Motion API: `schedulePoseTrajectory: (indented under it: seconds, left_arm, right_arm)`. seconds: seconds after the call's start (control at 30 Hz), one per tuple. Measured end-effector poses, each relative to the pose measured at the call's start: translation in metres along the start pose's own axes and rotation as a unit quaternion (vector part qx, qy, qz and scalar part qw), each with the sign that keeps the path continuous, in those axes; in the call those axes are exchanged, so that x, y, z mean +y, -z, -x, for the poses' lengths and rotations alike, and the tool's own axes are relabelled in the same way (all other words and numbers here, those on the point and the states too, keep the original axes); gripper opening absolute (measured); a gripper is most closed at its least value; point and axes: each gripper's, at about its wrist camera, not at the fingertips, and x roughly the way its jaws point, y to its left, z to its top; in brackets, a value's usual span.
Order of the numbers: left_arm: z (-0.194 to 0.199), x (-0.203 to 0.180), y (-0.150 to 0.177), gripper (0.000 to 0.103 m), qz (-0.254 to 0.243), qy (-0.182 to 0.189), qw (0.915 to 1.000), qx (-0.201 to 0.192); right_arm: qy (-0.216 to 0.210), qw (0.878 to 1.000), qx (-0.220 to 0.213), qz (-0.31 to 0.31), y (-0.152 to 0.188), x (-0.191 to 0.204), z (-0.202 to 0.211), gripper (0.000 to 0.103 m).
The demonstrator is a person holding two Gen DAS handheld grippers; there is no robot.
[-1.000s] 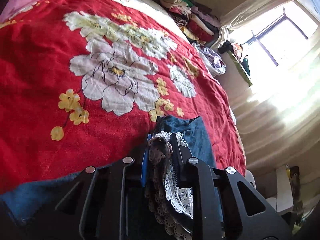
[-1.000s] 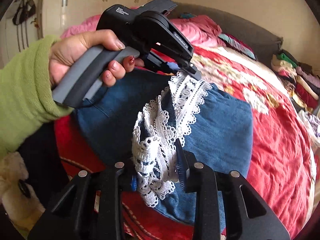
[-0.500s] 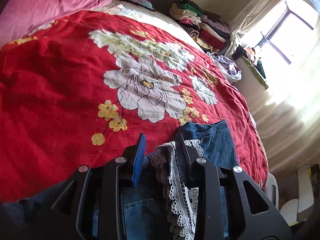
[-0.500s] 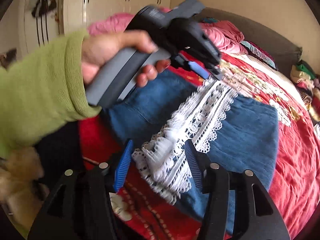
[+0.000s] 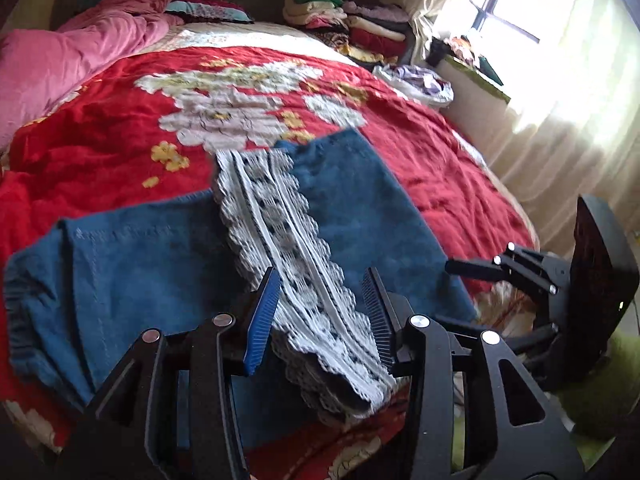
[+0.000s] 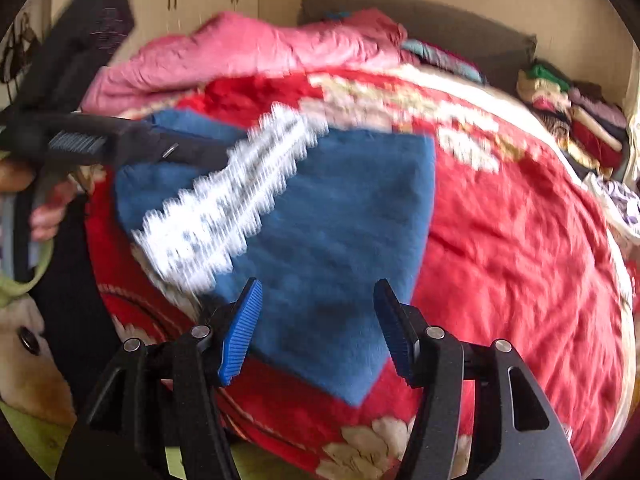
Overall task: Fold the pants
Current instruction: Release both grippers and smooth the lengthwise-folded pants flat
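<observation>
Both grippers, left gripper (image 5: 320,316) & right gripper (image 6: 318,330), are letting go, jaws opening off lace-trimmed denim pants (image 5: 360,216) on bed (image 5: 100,136); next fold needs edges squared.

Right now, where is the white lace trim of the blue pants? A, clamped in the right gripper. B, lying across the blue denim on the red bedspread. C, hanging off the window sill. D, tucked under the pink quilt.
B: the white lace trim lies as a band across the blue pants on the red bedspread, and neither gripper's pads press on it.
</observation>
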Motion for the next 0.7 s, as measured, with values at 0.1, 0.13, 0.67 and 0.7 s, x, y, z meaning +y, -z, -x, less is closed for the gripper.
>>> schedulePoseTrajectory:
  seconds: [0.1,0.13,0.67,0.7]
  left_arm:
    - [-0.025,-0.008,0.02,0.036,-0.027,-0.045,0.9976,0.046]
    - [-0.03,-0.005,0.023,0.04,-0.03,-0.055,0.9966,0.054]
    - [0.011,0.04,-0.026,0.048,0.066,-0.022,0.9973,-0.025]
    - [0.008,0.046,-0.032,0.049,0.078,-0.017,0.9965,-0.024]
  right_arm:
    - [0.005,0.999,0.035,-0.009,0.019,-0.01,-0.009,0.055]
    - [-0.002,0.999,0.031,-0.021,0.023,-0.015,-0.01,0.055]
    - [-0.045,0.994,-0.041,-0.09,-0.041,-0.084,-0.004,0.057]
    - [-0.042,0.994,-0.036,-0.092,-0.051,-0.09,-0.011,0.057]
